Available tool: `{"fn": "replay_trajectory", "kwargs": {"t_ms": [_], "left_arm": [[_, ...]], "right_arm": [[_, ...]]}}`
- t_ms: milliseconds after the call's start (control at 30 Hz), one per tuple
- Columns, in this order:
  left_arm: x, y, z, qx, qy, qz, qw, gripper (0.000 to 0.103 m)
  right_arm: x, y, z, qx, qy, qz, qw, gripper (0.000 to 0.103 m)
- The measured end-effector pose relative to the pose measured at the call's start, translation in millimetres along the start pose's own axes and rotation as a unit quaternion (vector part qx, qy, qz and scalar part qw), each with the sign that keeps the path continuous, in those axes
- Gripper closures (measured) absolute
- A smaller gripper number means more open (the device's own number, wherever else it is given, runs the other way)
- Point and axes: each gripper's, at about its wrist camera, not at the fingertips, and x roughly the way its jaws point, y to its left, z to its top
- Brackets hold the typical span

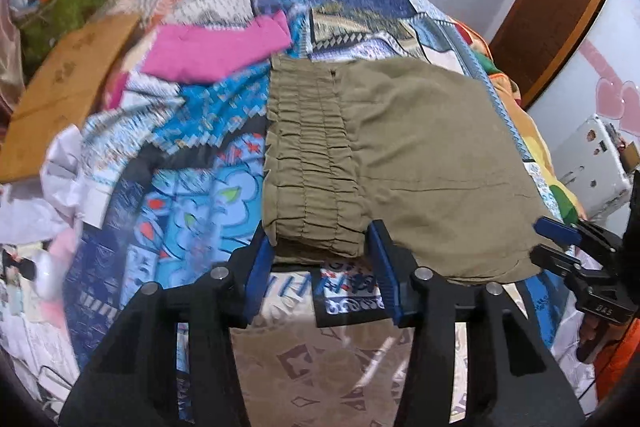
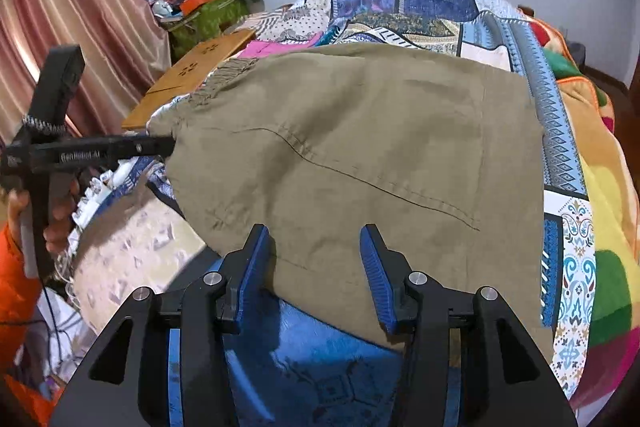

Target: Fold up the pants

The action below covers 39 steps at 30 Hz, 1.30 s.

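Olive-green pants (image 1: 400, 155) lie folded on a patchwork bed cover (image 1: 192, 155), with the ruched elastic waistband (image 1: 312, 167) on the left. My left gripper (image 1: 320, 239) is open, its blue fingers on either side of the waistband's near corner. My right gripper (image 2: 316, 247) is open at the near edge of the pants (image 2: 360, 147), one finger over the cloth and one beside it. The right gripper also shows in the left wrist view (image 1: 560, 243), at the pants' right near corner. The left gripper shows in the right wrist view (image 2: 160, 147), at the cloth's left edge.
A pink garment (image 1: 216, 51) lies beyond the pants on the bed. A wooden board (image 1: 64, 91) leans at the left, with clutter and a green box (image 2: 208, 19) behind it. Curtains (image 2: 80, 27) hang at the left. A white device (image 1: 592, 163) sits right of the bed.
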Motion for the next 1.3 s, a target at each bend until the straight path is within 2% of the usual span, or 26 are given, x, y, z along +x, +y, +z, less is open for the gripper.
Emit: {"fn": "replay_trajectory", "kwargs": {"t_ms": [200,233,300,367,400,533,633,733,800,900,967,1033,1167,1233,1300], "left_arm": [[0.1,3.0,1.0,0.010,-0.001,0.018,0.9998,0.055],[1.9,3.3,-1.1,0.010,0.001,0.020,0.9997,0.055],[4.6,3.8,-5.4,0.011,0.000,0.027,0.9996,0.054],[7.3,4.2,-9.4,0.010,-0.002,0.035,0.9993,0.051],[9.5,4.3,-11.2,0.010,-0.002,0.038,0.9992,0.048],[13.6,3.1,-17.0,0.017,-0.009,0.057,0.9982,0.041],[9.4,3.1,-13.1,0.018,-0.003,0.056,0.9983,0.041],[-2.4,2.5,-2.7,0.022,0.001,0.051,0.9984,0.041],[-17.8,4.6,10.5,0.019,-0.021,0.050,0.9984,0.041],[-31.0,7.3,32.8,0.016,-0.042,0.047,0.9979,0.041],[-33.8,8.5,51.7,0.019,-0.055,0.058,0.9966,0.039],[-29.9,8.1,69.8,0.026,-0.063,0.076,0.9947,0.038],[-8.4,8.0,100.0,0.034,-0.058,0.077,0.9947,0.030],[8.0,8.7,112.2,0.036,-0.049,0.076,0.9953,0.028],[24.8,8.9,120.8,0.039,-0.039,0.079,0.9954,0.028]], "right_arm": [[-18.9,-21.1,-12.0,0.017,0.012,-0.026,0.999,0.060],[-21.2,-25.3,-14.8,0.024,0.012,-0.026,0.999,0.065],[-31.9,-37.9,-22.4,0.044,0.006,-0.022,0.999,0.067],[-36.8,-44.9,-27.8,0.050,0.017,-0.063,0.997,0.067],[-39.4,-51.8,-33.8,0.057,0.020,-0.063,0.996,0.067],[-46.6,-72.3,-52.8,0.112,0.014,-0.019,0.993,0.065],[-45.9,-64.6,-52.3,0.105,0.012,-0.033,0.994,0.064],[-47.8,-59.9,-46.7,0.088,0.020,-0.042,0.995,0.063],[-50.7,-60.5,-38.2,0.078,0.024,-0.044,0.996,0.063],[-59.5,-66.1,-24.9,0.072,0.007,-0.055,0.996,0.060],[-62.6,-73.9,-14.4,0.072,-0.008,-0.062,0.995,0.056],[-65.1,-83.4,-2.1,0.074,-0.023,-0.070,0.995,0.056],[-60.5,-105.3,28.6,0.076,-0.043,-0.088,0.992,0.056],[-55.1,-115.6,41.8,0.074,-0.047,-0.092,0.992,0.048],[-44.6,-128.9,58.0,0.070,-0.053,-0.106,0.991,0.046]]}}
